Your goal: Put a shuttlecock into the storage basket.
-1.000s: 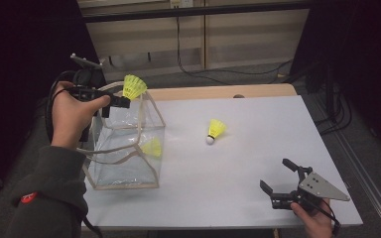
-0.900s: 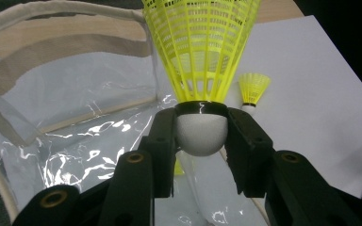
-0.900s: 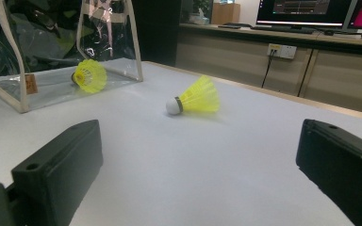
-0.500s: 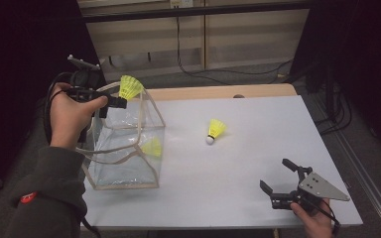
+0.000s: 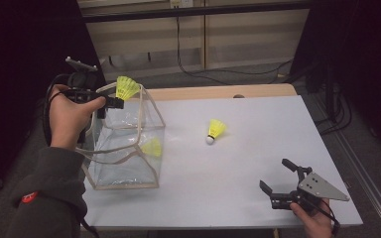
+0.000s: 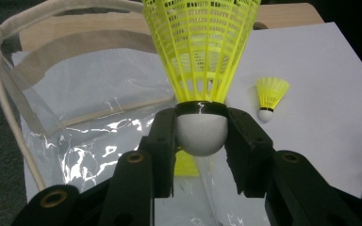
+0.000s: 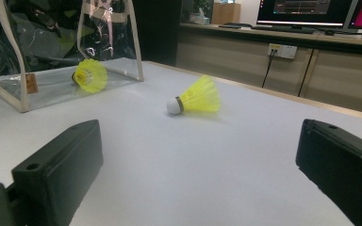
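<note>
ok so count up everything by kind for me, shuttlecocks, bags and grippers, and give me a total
Yellow shuttlecocks: 3, one in the left gripper by its cork, one inside the bag, one loose on the table
Clear bags: 1
Grippers: 2, with the right gripper open near the table's front edge
Total: 6

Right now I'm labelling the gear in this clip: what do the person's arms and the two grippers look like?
The left gripper and right gripper are black with two blocky jaws each. A grey three-cornered plate tops the right gripper, a smaller grey plate the left. Black cable loops beside the left hand. The left arm wears a dark grey sleeve with a small red mark.
</note>
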### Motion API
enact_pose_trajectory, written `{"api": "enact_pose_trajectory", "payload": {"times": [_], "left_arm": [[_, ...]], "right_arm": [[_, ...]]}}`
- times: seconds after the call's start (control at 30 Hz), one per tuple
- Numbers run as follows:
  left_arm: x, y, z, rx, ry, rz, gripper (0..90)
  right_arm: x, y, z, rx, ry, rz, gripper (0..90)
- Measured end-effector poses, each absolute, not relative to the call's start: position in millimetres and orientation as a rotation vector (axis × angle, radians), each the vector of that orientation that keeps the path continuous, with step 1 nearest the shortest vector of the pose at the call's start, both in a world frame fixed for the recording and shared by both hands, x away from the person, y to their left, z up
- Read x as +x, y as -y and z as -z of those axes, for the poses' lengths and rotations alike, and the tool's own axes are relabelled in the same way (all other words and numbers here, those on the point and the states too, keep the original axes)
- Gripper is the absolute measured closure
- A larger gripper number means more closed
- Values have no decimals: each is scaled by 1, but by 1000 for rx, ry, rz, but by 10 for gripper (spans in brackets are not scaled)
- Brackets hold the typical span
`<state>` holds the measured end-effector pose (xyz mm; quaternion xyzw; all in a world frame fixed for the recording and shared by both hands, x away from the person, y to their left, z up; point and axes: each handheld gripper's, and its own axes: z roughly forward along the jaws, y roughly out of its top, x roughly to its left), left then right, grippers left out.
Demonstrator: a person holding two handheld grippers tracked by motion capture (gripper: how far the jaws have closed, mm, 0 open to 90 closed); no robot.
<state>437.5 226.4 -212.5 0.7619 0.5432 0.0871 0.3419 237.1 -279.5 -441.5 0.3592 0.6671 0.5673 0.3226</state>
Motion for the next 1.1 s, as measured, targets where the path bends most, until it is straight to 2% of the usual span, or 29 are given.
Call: {"api": "enact_pose_trajectory", "payload": {"times": [0.6, 0.87, 0.97, 1.1], "left_arm": [[444, -237, 225, 1955, -1475, -263, 645], [450, -238, 231, 1954, -1483, -322, 643], [452, -236, 234, 1959, -1485, -354, 547], [452, -233, 234, 1973, -1469, -349, 524]], "right_arm": [[237, 278, 442, 947, -1751, -1494, 12], [237, 280, 442, 948, -1744, -1490, 12], [237, 281, 442, 942, -1746, -1488, 12], [237, 281, 442, 944, -1746, -1487, 12]]}}
